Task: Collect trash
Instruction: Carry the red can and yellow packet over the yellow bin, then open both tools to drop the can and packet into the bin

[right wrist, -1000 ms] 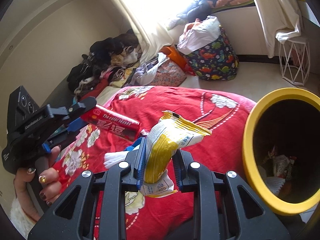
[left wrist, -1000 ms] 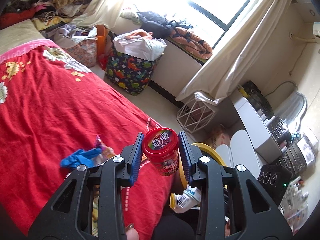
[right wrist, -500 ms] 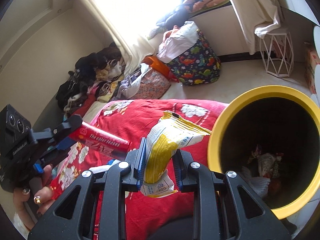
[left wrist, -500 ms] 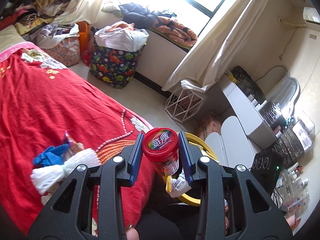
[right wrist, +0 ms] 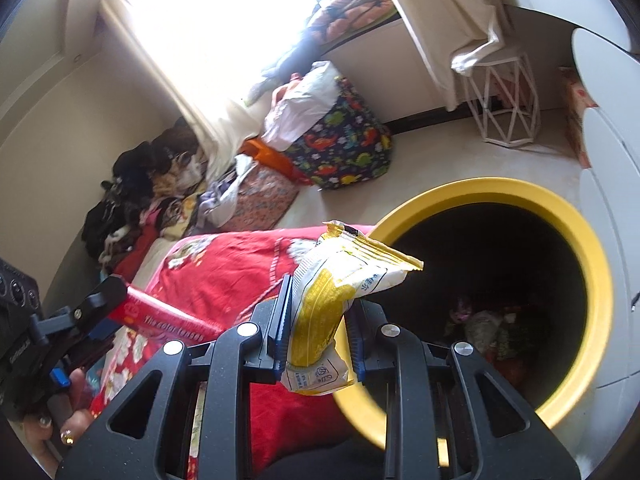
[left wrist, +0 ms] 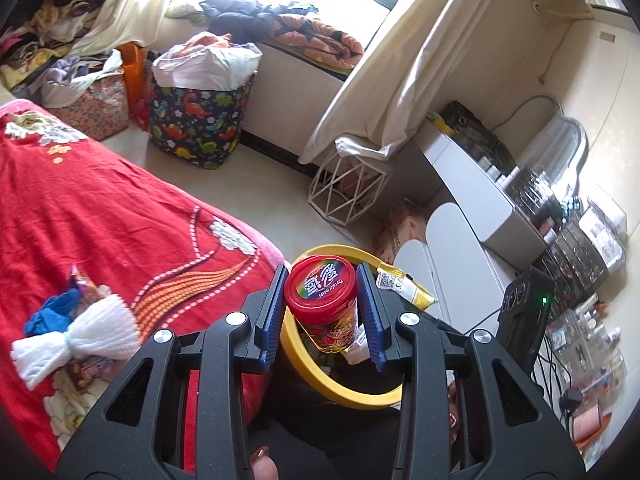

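Left gripper (left wrist: 322,310): fingers (left wrist: 272,320) clenched on red-lidded tub (left wrist: 323,304), lid toward camera, tub held over yellow bin rim (left wrist: 360,394).

Right gripper (right wrist: 316,328): fingers (right wrist: 280,324) clenched on yellow packet (right wrist: 332,300); packet top fans toward 1 o'clock, over the bin (right wrist: 596,280) edge. Bed (right wrist: 224,272) at 10 o'clock.

Yellow bin (left wrist: 344,394) rim is partly hidden by the left gripper (left wrist: 321,312); trash inside (right wrist: 486,326) seemingly wrappers, unidentifiable.
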